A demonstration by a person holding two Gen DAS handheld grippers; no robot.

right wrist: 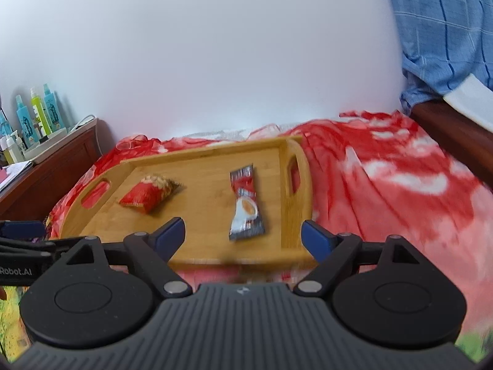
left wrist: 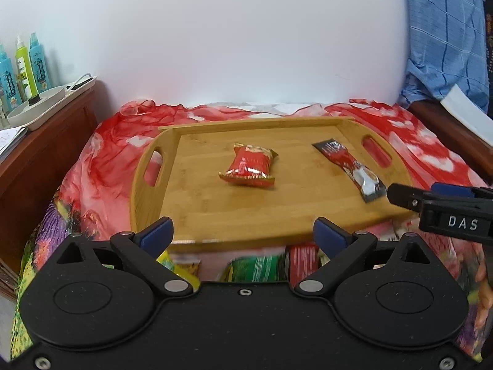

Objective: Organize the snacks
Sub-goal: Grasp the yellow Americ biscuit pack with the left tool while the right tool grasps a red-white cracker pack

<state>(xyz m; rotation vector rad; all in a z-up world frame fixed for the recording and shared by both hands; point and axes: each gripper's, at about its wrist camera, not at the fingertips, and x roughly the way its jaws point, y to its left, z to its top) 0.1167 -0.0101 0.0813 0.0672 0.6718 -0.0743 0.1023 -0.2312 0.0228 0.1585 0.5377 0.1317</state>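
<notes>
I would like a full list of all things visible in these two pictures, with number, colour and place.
wooden tray: 1, light brown, on the red cloth, centre
red snack bag: 1, red and gold, middle of the tray
coffee sachet: 1, red, black and white, right part of the tray
loose snack packs: several, green, red and yellow, in front of the tray, blurred
red cloth: 1, red and white, under the tray
bottles: a few, teal and lime green, far left on a wooden cabinet
white tray: 1, on that cabinet
blue checked fabric: 1, upper right
left gripper: 1, black with blue pads, open, empty
right gripper: 1, black with blue pads, open, empty
</notes>
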